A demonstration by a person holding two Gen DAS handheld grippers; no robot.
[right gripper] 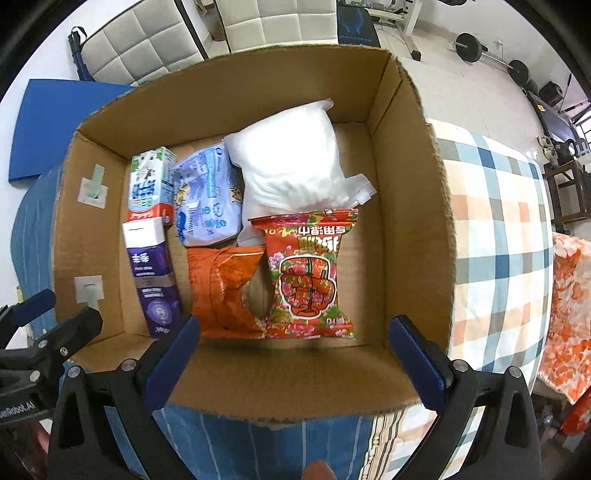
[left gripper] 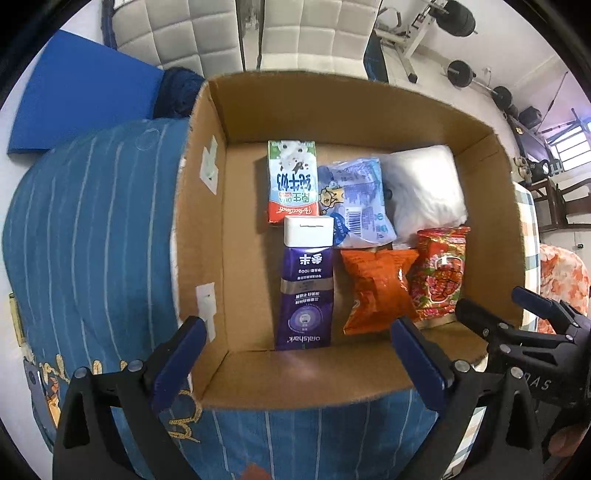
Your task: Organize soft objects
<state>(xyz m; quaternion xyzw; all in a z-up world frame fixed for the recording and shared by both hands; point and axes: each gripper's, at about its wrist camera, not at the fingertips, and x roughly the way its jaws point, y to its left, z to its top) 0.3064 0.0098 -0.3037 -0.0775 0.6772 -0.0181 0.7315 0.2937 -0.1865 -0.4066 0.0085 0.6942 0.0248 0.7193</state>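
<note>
An open cardboard box [left gripper: 207,236] [right gripper: 410,206] holds several items lying flat. At the back lie a milk carton [left gripper: 292,181] [right gripper: 151,184], a pale blue wipes pack [left gripper: 356,203] [right gripper: 208,199] and a white plastic bag [left gripper: 424,188] [right gripper: 291,162]. In front lie a purple toothpaste tube [left gripper: 306,284] [right gripper: 151,277], an orange snack bag [left gripper: 376,288] [right gripper: 218,288] and a red flowered snack bag [left gripper: 441,273] [right gripper: 310,277]. My left gripper [left gripper: 299,354] hangs open above the box's near wall, nothing between its fingers. My right gripper [right gripper: 293,350] is likewise open and empty over the near wall.
The box rests on a bed with a blue striped cover [left gripper: 92,229] and a checked sheet [right gripper: 495,229]. A blue mat [left gripper: 81,96] lies on the floor at left. White padded chairs [left gripper: 314,33] and gym weights [left gripper: 461,72] stand beyond. An orange patterned cloth [right gripper: 569,314] lies at right.
</note>
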